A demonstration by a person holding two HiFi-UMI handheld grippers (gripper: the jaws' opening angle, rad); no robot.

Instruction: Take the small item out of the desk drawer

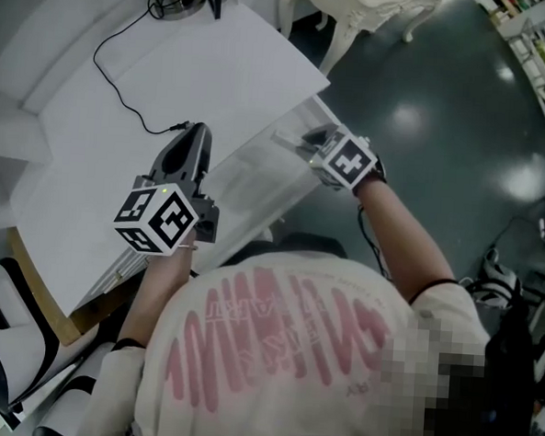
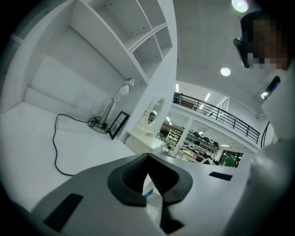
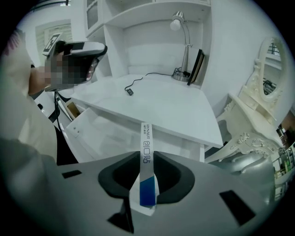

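The lower end of the packet [image 3: 145, 136] is buried between the pads of the right claw [image 3: 146, 156], so only its upper length shows. It is a narrow white strip with a blue band and dark print too small to read. The claw is clenched on it, and the strip stands up past the claw tips. Beyond and below those tips the drawer [image 3: 99, 131] stands pulled out under the edge of the white surface [image 3: 161, 103]. Whether the packet's far end touches the drawer cannot be told. In the head view this claw is a blur over the drawer, and the person's shoulder [image 1: 274, 351] cuts off the drawer's near end.

The left claw [image 2: 147, 161] hangs over the surface, off to the right claw's left. Its tips are pressed together, with a white slip [image 2: 154, 196] carrying a blue mark pinched behind them. Most of that slip is hidden, and what it is cannot be made out. Farther beyond both claws a black cable [image 3: 138, 79] trails across the surface towards a lamp [image 3: 183, 41].
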